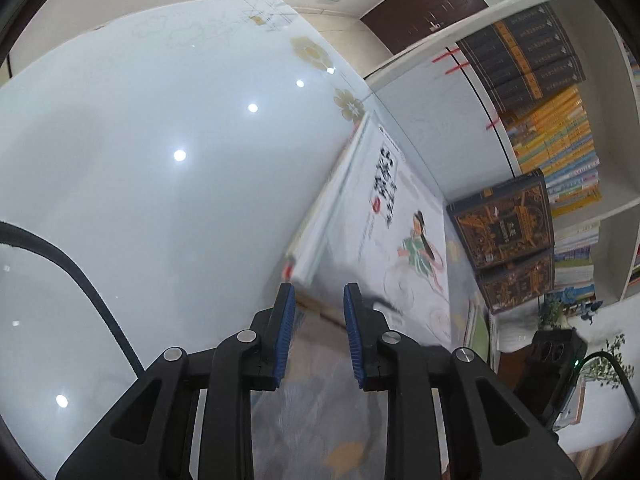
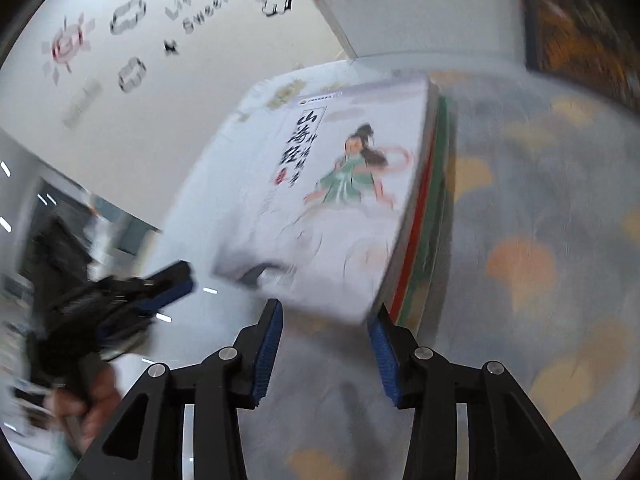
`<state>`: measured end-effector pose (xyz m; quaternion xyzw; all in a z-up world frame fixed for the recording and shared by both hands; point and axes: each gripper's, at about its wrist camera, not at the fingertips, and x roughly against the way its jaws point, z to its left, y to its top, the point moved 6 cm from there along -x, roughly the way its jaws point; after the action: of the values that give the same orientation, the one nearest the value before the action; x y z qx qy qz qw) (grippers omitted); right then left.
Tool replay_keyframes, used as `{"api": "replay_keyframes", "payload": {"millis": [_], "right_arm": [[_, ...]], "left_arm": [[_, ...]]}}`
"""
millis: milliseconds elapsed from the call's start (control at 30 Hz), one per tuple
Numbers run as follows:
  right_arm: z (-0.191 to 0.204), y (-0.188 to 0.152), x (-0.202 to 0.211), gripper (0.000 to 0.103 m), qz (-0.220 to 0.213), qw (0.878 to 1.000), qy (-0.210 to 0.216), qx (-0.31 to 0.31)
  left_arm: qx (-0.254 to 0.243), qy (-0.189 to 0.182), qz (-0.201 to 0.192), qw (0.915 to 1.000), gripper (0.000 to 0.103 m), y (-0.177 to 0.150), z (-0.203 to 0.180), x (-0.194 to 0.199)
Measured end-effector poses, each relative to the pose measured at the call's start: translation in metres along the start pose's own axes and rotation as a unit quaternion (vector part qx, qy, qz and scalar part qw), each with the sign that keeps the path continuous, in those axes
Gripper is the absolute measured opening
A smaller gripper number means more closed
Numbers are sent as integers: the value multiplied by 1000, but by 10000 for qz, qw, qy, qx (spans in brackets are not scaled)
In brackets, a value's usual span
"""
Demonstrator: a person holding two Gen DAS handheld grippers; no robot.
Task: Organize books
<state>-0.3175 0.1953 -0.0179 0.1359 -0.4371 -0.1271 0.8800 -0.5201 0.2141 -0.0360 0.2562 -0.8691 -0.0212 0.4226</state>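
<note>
The white picture book (image 2: 320, 184), its cover showing a figure in green, lies flat on top of a small stack of books (image 2: 424, 216) on the table (image 2: 540, 200), which carries a cloth with a pale orange leaf pattern. The stack sits near the table's left edge, next to a white wall.

Left claw (image 1: 319, 300): its jaws stand slightly apart, with nothing between the blue pads. It is positioned at the near left corner of the picture book, but contact cannot be confirmed.

Right claw (image 2: 326, 320): its jaws stand apart and empty at the near edge of the stack. The right pad is just beside the stack's near right corner.

Behind the stack, a dark ornate book (image 1: 504, 224) stands against a bookshelf (image 1: 560, 152) filled with books.
</note>
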Motion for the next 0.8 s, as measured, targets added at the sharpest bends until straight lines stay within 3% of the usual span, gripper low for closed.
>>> {"api": "replay_keyframes", "payload": {"millis": [100, 200, 333, 433, 533, 600, 667, 767, 800], "right_arm": [[-30, -38, 23, 44, 132, 9983, 235, -523], [-78, -84, 57, 44, 157, 9936, 90, -1114], [-153, -142, 123, 47, -59, 9806, -382, -1923], [-202, -163, 173, 52, -388, 9673, -627, -2426], [-247, -167, 218, 56, -768, 9569, -914, -2646], [-274, -160, 243, 56, -960, 9525, -1026, -2703], [-298, -146, 262, 57, -1103, 9515, -1106, -2650], [-323, -124, 273, 73, -1181, 9540, -1180, -2489], [-330, -117, 274, 74, -1209, 9543, -1185, -2461]], "left_arm": [[-192, -106, 284, 9994, 22, -27, -16, 2], [-500, -265, 734, 9957, 22, -64, -44, -12], [-1147, -496, 1460, 9814, 30, -132, -107, -42], [-1698, -602, 1868, 9657, 35, -181, -161, -64], [-2076, -740, 2075, 9531, 49, -214, -213, -92], [-2295, -746, 2060, 9483, 49, -226, -246, -116], [-2428, -680, 1965, 9475, 49, -234, -269, -138], [-2609, -447, 1673, 9497, 49, -232, -299, -171], [-2650, -384, 1603, 9501, 49, -229, -303, -177]]}}
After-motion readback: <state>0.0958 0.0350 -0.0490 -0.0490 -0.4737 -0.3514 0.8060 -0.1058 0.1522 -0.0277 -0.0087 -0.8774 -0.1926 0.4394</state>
